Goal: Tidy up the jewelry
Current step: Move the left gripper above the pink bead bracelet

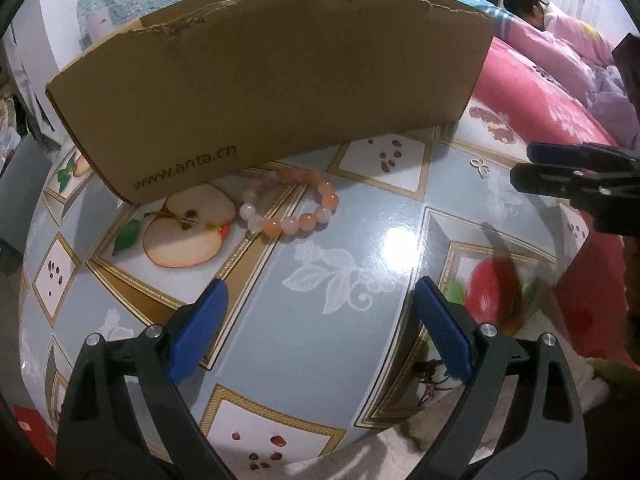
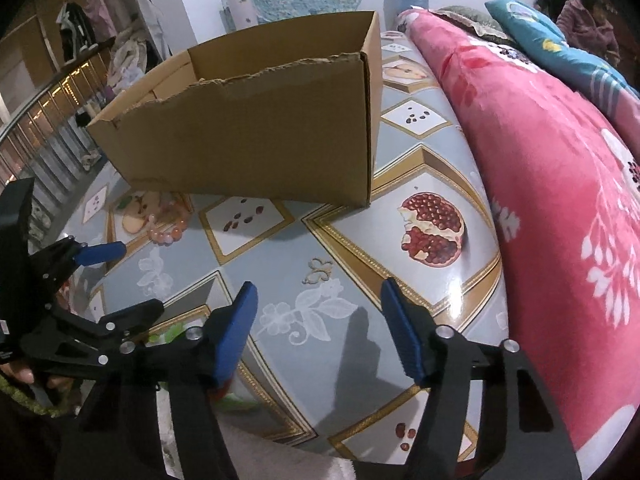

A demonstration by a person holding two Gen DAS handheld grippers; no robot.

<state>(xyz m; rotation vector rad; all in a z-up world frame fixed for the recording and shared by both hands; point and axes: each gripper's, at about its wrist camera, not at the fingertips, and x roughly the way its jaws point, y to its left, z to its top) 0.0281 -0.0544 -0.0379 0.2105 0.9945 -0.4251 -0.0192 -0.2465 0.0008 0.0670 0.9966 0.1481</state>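
The table (image 1: pixel 340 216) lies bare between tools and box (image 1: pixel 272 80) – open room. Ahead of the left gripper (image 1: pixel 320 292), wide open and empty, the bracelet (image 1: pixel 292 204) lies flat against the box's foot. The right gripper (image 2: pixel 318 292) gapes – empty.

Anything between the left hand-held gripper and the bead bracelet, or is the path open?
Nothing visible blocks it. The left hand-held gripper is open, with only bare fruit-patterned tabletop between it and the orange-and-pink bead bracelet. The bracelet lies close to the brown cardboard box wall behind it, which could crowd the far finger.
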